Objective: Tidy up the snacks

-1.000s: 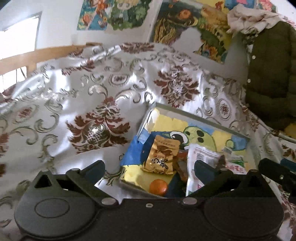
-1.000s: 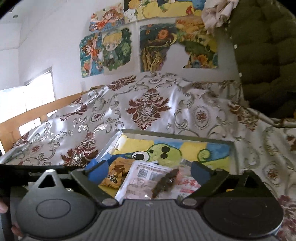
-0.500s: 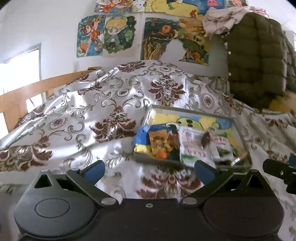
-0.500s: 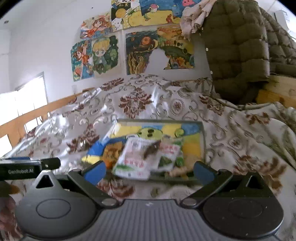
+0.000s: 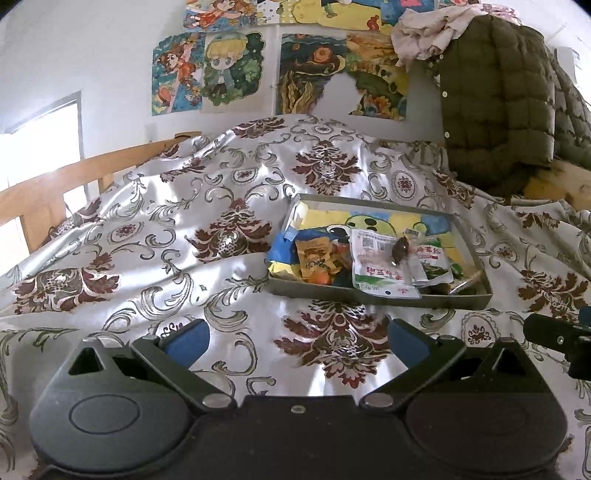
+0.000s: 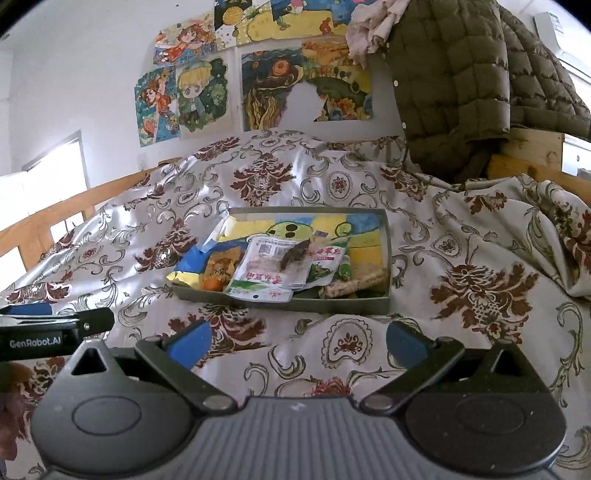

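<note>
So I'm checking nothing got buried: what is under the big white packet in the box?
The white packet overlaps an orange wrapper, a green packet and the box floor; anything directly beneath is covered.

A shiny floral bedspread (image 5: 221, 229) in silver and maroon covers the whole bed. Behind it, taped to the white wall, hang cartoon posters (image 6: 184, 99) — a blond-haired figure among them — and a swirling yellow-and-blue painting (image 5: 340, 74) with a torn white patch. An olive quilted jacket (image 6: 454, 81) hangs at the right, a crumpled pale cloth (image 5: 428, 29) on top. A wooden rail (image 5: 48, 188) runs along the left — beside a bright window (image 6: 51, 173).
</note>
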Motion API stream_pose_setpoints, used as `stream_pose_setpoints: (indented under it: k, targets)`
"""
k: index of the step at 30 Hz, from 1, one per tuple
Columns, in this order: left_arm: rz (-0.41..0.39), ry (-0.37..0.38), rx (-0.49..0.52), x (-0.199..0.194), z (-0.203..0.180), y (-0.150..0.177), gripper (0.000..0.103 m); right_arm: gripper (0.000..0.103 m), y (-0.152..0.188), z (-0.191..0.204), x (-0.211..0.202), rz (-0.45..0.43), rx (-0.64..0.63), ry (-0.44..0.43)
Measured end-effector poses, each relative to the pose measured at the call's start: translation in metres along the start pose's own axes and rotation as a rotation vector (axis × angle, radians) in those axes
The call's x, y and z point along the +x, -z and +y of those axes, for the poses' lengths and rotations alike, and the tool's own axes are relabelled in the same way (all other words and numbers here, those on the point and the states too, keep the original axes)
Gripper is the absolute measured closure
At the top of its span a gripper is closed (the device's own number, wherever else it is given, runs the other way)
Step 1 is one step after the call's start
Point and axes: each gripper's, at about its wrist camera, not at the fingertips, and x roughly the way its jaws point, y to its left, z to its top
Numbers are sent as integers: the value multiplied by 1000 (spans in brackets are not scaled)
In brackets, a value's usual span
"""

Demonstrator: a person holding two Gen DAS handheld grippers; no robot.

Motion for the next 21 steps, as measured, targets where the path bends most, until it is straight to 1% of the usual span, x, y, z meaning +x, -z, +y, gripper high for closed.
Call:
stream_pose_setpoints:
  k: [21]
  targets:
    - [20,-16,-15,2,7,4,1,0,3,-2,0,6,9,1]
